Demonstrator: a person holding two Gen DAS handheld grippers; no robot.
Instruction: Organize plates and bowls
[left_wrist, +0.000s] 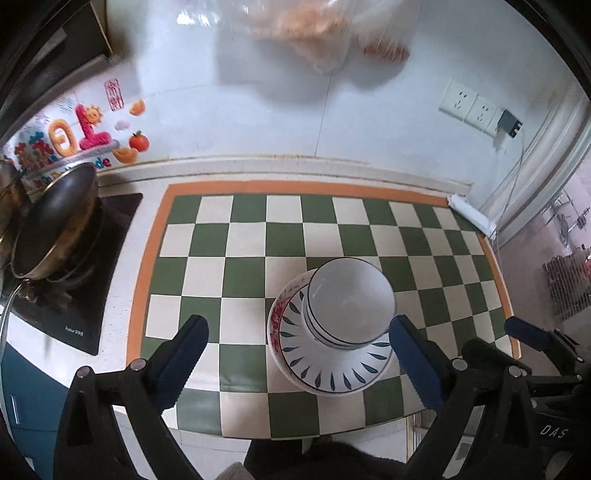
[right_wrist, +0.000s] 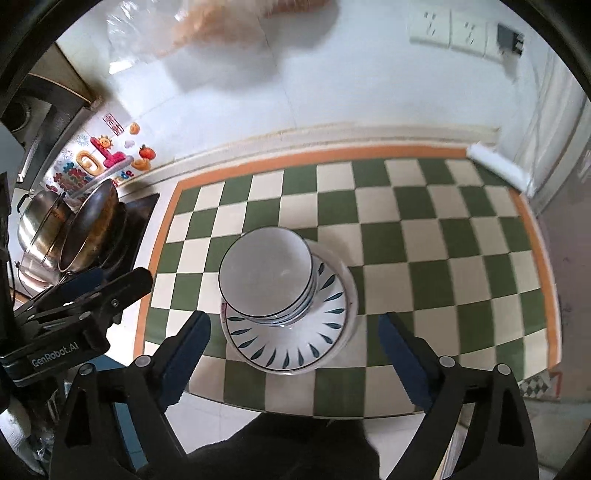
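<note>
A stack of white bowls (left_wrist: 349, 301) with thin dark rims stands on a white plate with blue leaf marks (left_wrist: 332, 369), which lies on a plate with a red flower rim (left_wrist: 275, 321). The stack sits near the front of the green-and-white checked mat (left_wrist: 240, 240). It also shows in the right wrist view: bowls (right_wrist: 264, 273) on the leaf plate (right_wrist: 291, 349). My left gripper (left_wrist: 297, 332) is open and empty, above and in front of the stack. My right gripper (right_wrist: 293, 328) is open and empty, also above the stack. The right gripper shows at the right edge of the left wrist view (left_wrist: 532, 339).
A dark pan (left_wrist: 55, 221) and a steel pot (right_wrist: 40, 221) stand on a black hob (left_wrist: 85, 277) at the left. A white tiled wall with sockets (left_wrist: 469, 103) is behind. A plastic bag (left_wrist: 306, 29) hangs above. The counter's front edge is near.
</note>
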